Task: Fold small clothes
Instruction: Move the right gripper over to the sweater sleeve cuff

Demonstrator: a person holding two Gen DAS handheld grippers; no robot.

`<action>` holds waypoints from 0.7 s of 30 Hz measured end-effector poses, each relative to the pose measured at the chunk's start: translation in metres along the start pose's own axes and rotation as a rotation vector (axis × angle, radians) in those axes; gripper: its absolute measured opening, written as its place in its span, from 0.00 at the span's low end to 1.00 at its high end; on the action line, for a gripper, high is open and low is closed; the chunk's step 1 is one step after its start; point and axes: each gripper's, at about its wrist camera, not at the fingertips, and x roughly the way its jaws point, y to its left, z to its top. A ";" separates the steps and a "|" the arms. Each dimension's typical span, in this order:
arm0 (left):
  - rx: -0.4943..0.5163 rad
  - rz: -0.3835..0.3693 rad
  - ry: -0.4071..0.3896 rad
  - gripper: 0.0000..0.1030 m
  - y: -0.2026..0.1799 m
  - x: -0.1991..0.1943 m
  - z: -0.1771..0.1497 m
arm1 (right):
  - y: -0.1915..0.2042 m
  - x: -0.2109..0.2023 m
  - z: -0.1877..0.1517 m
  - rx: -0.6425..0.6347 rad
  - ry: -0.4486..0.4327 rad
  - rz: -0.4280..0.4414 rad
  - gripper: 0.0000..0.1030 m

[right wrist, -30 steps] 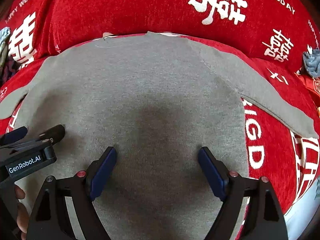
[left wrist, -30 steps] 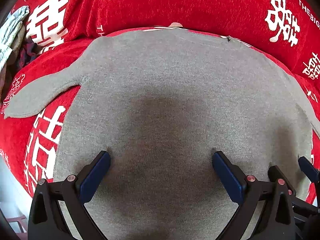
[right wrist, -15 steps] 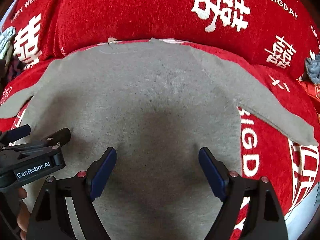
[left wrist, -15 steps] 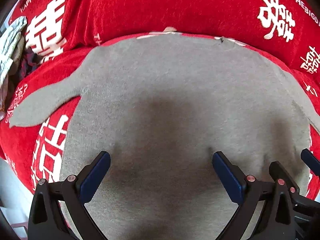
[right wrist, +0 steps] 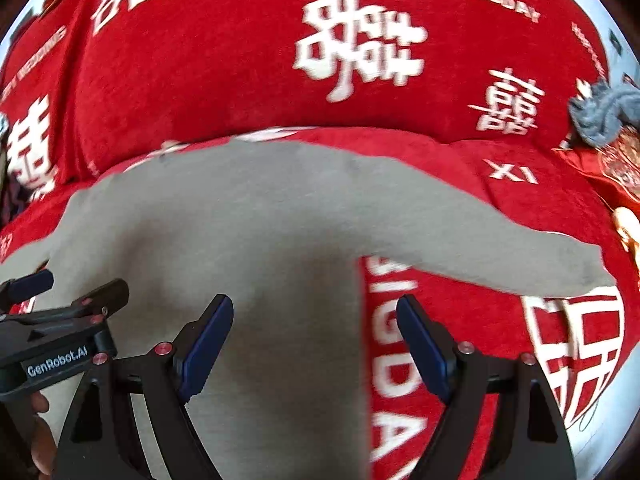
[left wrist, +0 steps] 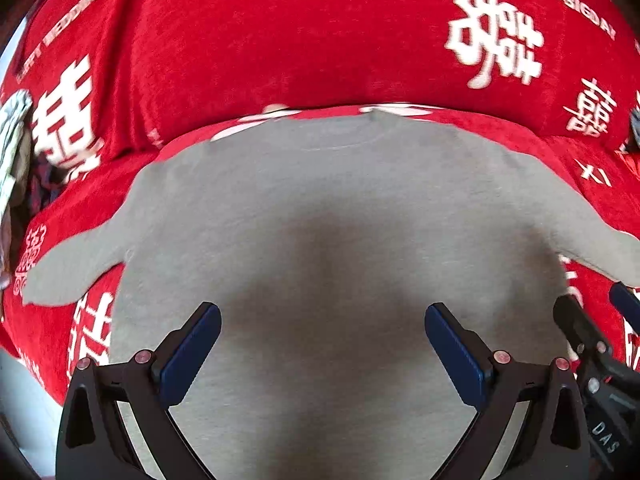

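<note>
Grey long-sleeved top (left wrist: 320, 208) spread flat on red sofa cover (left wrist: 280, 40) with white wedding lettering, sleeves out to both sides, left gripper (left wrist: 322, 344) jaws apart above its body, right gripper (right wrist: 314, 336) jaws apart over its right edge, blue-grey cloth (right wrist: 600, 114) bunched far right

Red sofa cover (left wrist: 280, 52) (printed) bears grey top (left wrist: 320, 208)

Red printed blanket (left wrist: 280, 48); crumpled blue-grey cloth (right wrist: 600, 114).
</note>
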 end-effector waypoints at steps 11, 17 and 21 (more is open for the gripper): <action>0.089 -0.040 -0.013 0.99 -0.073 -0.007 0.013 | -0.065 -0.005 0.008 0.068 -0.022 -0.057 0.83; 0.144 -0.037 -0.018 0.99 -0.109 -0.006 0.019 | -0.101 -0.001 0.006 0.121 -0.016 -0.084 0.83; 0.169 -0.042 -0.017 0.99 -0.132 -0.004 0.022 | -0.123 0.000 0.003 0.145 -0.018 -0.103 0.83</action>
